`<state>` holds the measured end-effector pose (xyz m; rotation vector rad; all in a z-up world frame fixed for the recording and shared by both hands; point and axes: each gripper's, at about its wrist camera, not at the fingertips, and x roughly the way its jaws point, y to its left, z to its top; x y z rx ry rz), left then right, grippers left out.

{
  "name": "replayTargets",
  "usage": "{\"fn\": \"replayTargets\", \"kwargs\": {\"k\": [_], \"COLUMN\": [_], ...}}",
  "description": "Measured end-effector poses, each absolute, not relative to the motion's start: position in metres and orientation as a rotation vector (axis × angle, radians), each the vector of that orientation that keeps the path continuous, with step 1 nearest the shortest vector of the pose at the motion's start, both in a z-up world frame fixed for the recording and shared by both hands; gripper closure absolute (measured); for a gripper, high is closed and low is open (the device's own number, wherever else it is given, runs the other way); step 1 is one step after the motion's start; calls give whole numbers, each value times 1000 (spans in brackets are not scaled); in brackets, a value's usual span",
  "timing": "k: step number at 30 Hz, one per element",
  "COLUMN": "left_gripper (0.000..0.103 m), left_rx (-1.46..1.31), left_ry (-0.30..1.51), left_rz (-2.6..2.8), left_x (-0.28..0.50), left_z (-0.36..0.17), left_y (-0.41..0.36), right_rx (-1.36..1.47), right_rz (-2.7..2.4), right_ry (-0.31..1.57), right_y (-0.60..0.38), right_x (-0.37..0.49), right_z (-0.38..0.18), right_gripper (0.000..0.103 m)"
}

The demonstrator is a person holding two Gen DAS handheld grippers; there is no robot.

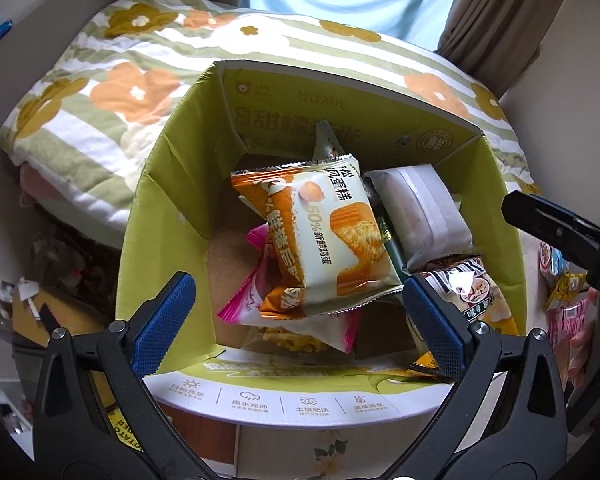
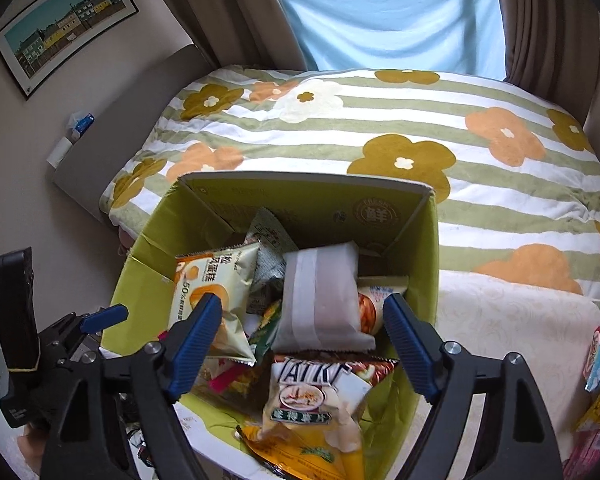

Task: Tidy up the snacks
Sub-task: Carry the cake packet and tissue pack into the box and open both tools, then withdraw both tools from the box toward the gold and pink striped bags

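- Left wrist view: your left gripper (image 1: 298, 312) hangs over the green cardboard box (image 1: 168, 184) with its jaws spread wide and nothing between the pads. The orange cake packet (image 1: 328, 232) lies just beyond the fingertips, on top of the heap in the middle of the box, tilted, with a pink wrapper (image 1: 252, 300) under its near corner. The risk, I judge: the heap is loose, so nudging it could slide packets toward the near wall or off the pile.
- In the same view, the tip of your right gripper (image 1: 560, 232) shows past the box's right wall, near loose snacks (image 1: 564, 280) outside it. Both tools crowd one box, so they could knock together.
- Right wrist view: your right gripper (image 2: 302, 340) stands open, pinching nothing. The white packet (image 2: 320, 300) lies between and beyond the fingertips, apart from both pads, toward the box's far right corner. A chip bag (image 2: 312, 400) leans on the near wall below the jaws and could tip out if brushed.
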<state>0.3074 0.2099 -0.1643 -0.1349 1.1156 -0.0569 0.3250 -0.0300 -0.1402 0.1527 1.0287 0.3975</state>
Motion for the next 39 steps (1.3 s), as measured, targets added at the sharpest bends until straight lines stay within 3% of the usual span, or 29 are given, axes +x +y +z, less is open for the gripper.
{"fn": "replayTargets", "kwargs": {"k": [20,39], "left_gripper": [0,0], "left_rx": [-69,84], "left_ry": [1033,978], "left_rz": [-173,-517], "left_x": [273,269], "left_z": [-117,-98], "left_y": [162,16], "right_rx": [171,251], "right_rz": [298,-101], "right_ry": [940,899], "right_y": [-74,-207], "right_x": [266,174], "right_z": [-100,-91], "right_gripper": [24,24]}}
